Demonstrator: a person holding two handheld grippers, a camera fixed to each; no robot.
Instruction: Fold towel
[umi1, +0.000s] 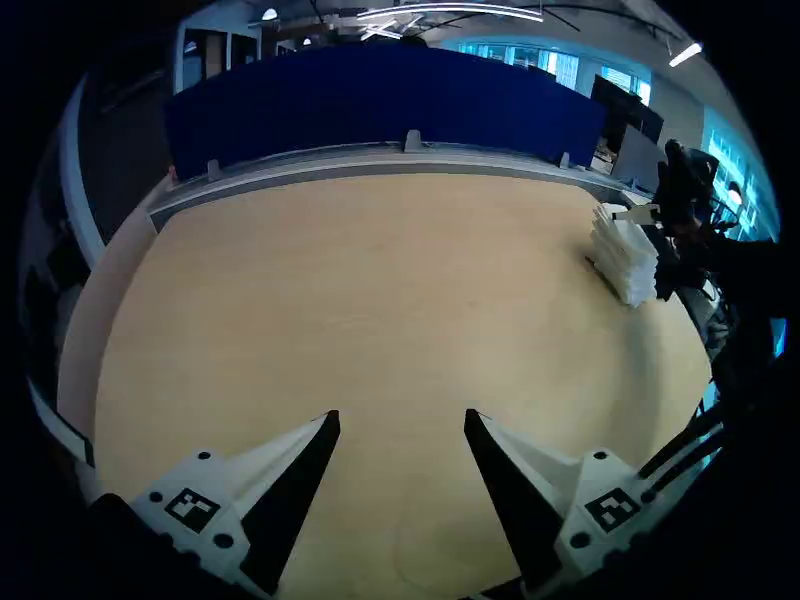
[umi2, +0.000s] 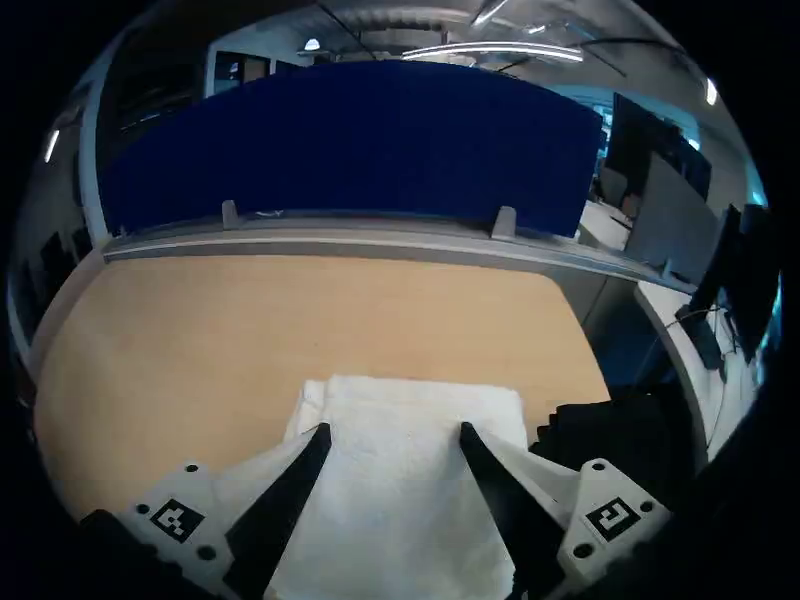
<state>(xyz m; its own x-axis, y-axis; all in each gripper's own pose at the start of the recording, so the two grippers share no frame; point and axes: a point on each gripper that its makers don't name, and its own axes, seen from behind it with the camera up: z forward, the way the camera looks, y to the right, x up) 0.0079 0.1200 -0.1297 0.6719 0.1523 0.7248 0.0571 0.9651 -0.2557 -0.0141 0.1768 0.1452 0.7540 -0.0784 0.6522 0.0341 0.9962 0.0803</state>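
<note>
- White cloth, soft and light: the towel (umi2: 400, 520) lies at the right edge of the tabletop (umi1: 380, 290), below my right hand-held gripper (umi2: 394, 432), whose fingers are wide apart and grip nothing.
- My left hand-held gripper (umi1: 402, 420) is equally spread and empty, well apart from the towel.
- Perhaps there are several layers; I would pinch a corner.

A pale wood table (umi1: 400, 300) lies under even, soft light. Along its far edge runs a grey rail (umi1: 380, 165) with small grey brackets (umi2: 503, 222). A dark blue screen (umi1: 380, 100) stands upright on the rail and spans nearly the whole edge. Above the screen, long strip lights (umi1: 450, 12) glow on a dark, open ceiling. Windows (umi1: 530, 58) shine cyan behind the screen's right end. Past the table's far right corner stand dark monitors (umi1: 625, 105), and a white neighbouring desk (umi2: 660, 310) lies just beyond the right edge.
</note>
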